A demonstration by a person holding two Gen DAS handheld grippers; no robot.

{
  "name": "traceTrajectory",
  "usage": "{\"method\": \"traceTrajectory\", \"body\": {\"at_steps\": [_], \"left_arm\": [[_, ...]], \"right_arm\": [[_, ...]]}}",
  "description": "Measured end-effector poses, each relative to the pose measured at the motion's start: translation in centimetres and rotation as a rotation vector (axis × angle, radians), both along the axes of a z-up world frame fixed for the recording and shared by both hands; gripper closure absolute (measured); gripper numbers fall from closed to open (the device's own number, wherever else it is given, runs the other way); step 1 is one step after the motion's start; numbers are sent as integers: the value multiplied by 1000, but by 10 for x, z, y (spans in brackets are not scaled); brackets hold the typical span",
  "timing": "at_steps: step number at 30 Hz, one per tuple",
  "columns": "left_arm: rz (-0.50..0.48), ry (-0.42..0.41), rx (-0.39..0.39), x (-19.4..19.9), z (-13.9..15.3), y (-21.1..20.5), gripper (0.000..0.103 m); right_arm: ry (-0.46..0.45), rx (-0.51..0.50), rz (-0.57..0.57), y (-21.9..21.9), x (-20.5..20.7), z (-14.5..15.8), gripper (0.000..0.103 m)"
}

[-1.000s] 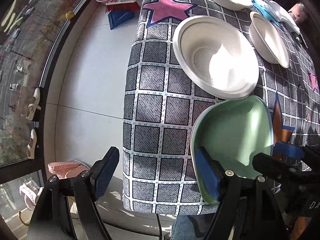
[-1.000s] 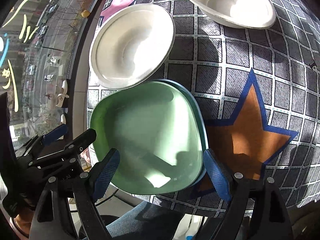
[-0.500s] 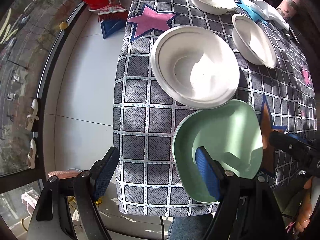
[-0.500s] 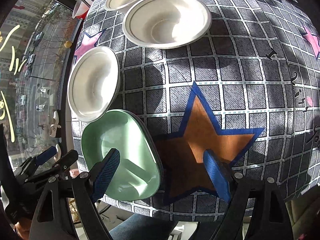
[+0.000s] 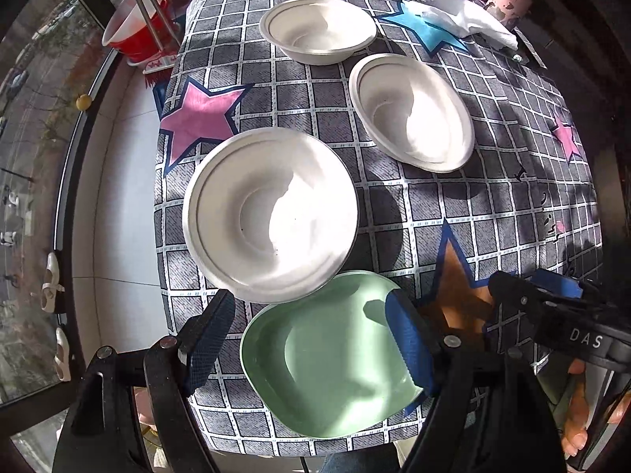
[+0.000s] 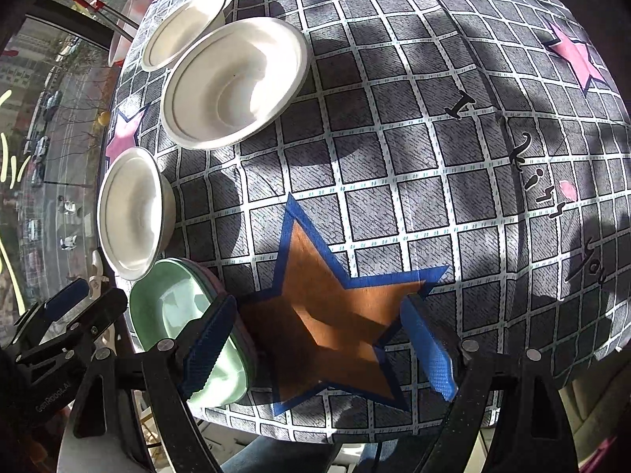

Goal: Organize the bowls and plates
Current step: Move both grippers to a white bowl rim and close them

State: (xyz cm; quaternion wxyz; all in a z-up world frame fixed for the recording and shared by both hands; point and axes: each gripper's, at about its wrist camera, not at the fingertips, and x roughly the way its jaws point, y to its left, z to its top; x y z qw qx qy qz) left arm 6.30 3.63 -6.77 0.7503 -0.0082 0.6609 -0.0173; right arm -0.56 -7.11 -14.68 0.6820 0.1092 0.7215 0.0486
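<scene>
Low in the left wrist frame, the left gripper (image 5: 307, 347) hangs with its blue-padded fingers apart, straddling the near half of a pale green, rounded-square plastic plate (image 5: 331, 354). That plate sits at the near edge of the grey checked tablecloth with coloured stars (image 5: 453, 205); the left finger is over the cloth beside its rim, and the right finger overlaps its right side, though whether the pad touches it I cannot tell. In the right wrist view the green plate (image 6: 173, 315) shows darker rims beneath it, so it tops a small stack, hollow side up; its longer side seems to run along the table edge.

Just beyond it, rim to rim or nearly so, stands a large white paper bowl (image 5: 272, 216), mouth up. Two more white paper bowls sit farther back: one right of centre (image 5: 410, 112), one toward the top of the frame (image 5: 317, 29).

At the bottom of the right wrist frame, the right gripper (image 6: 319, 354) is likewise spread wide, holding nothing, over the orange star with a blue border (image 6: 331, 315). The green stack lies just outside its left finger (image 6: 209, 347).
</scene>
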Motion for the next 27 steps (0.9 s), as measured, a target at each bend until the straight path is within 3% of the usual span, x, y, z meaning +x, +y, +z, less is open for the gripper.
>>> {"method": "traceTrajectory", "body": {"at_steps": [5,15,27], "left_arm": [[13,-14,28,40,3,-18,21],[84,-11,85,118,-11,-24,21],[57,59,173,171,-61,-25,22]], "right_arm": [[-24,-17,22,-16,43,0,17],[-10,-10,97,-8,130,-19,17],[54,9,93,-4,167,-54,17]]}}
